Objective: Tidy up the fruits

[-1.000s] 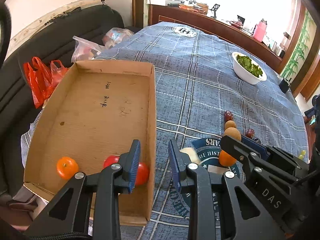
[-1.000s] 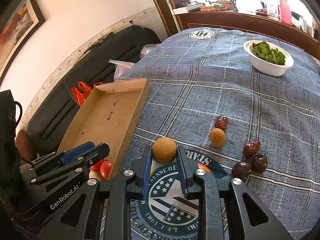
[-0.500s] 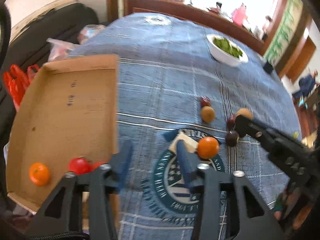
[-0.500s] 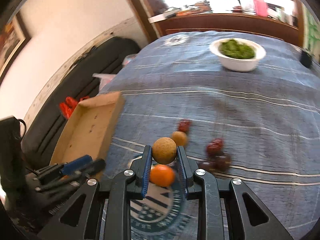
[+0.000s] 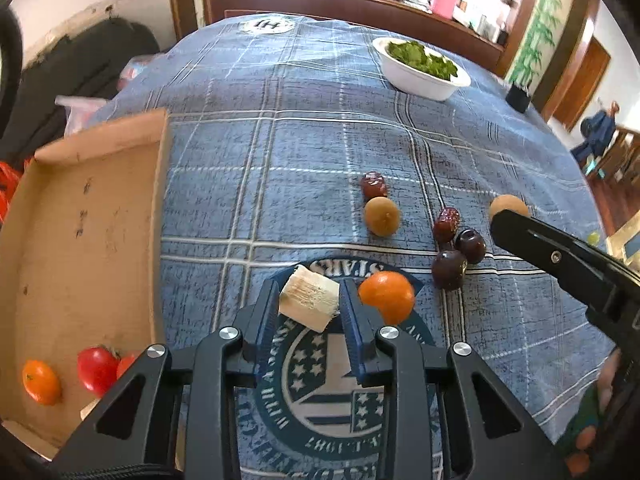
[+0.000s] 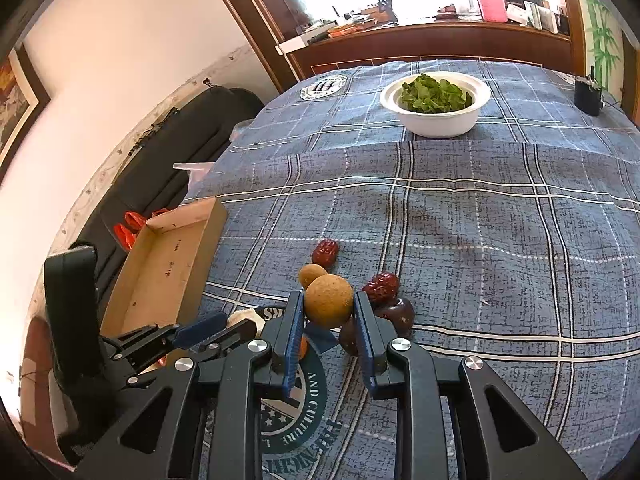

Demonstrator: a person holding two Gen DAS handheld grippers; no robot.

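Note:
My left gripper is open, its jaws on either side of a pale cut fruit piece lying on the blue plaid cloth. An orange sits just to its right. My right gripper is shut on a round brown fruit and holds it above the cloth; it also shows in the left wrist view. Another brown fruit, red dates and dark plums lie on the cloth. A cardboard tray at the left holds tomatoes and a small orange.
A white bowl of greens stands at the far side of the table. A dark sofa with red bags lies beyond the tray. A black box sits at the far right table edge.
My left gripper swung right from over the tray edge to the pale fruit piece. My right gripper carried the brown fruit to the right, above the dates and plums.

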